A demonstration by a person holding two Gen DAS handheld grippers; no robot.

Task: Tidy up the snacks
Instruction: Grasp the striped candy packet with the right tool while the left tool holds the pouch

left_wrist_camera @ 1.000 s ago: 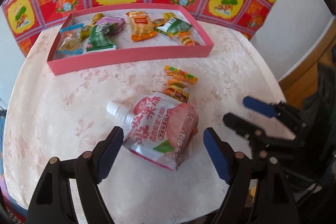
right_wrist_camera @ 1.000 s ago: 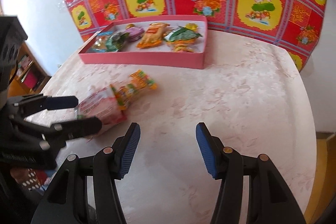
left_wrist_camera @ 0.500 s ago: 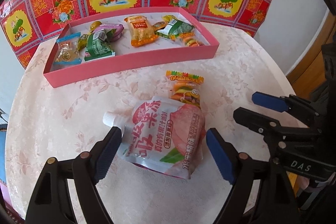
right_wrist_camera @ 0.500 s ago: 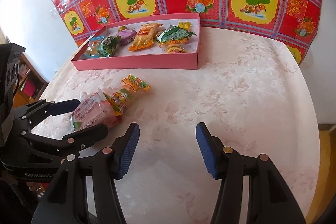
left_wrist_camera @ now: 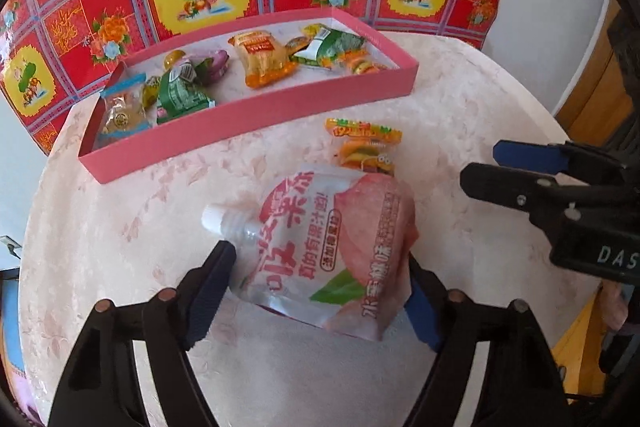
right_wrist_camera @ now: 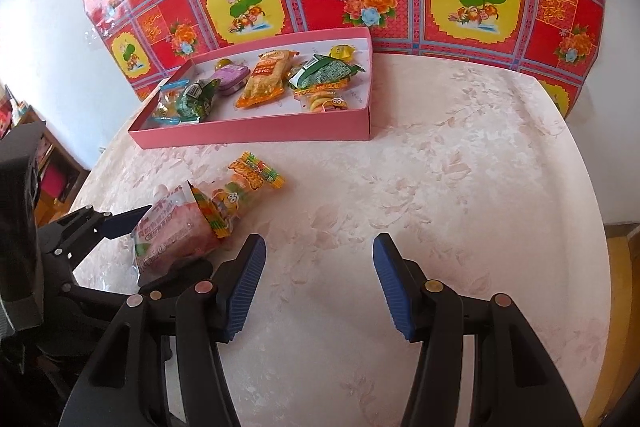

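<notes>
On the floral tablecloth (left_wrist_camera: 120, 227), the left hand-held gripper (left_wrist_camera: 320, 291), just closing, straddles the pink pouch (left_wrist_camera: 332, 247), pads apparently touching.

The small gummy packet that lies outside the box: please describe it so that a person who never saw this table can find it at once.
Start from the long pink box at the back of the pale table. In front of it lie two loose snacks: a big pink spouted pouch and, touching its far edge, the small gummy packet. The packet is orange and yellow with burger shapes.
</notes>
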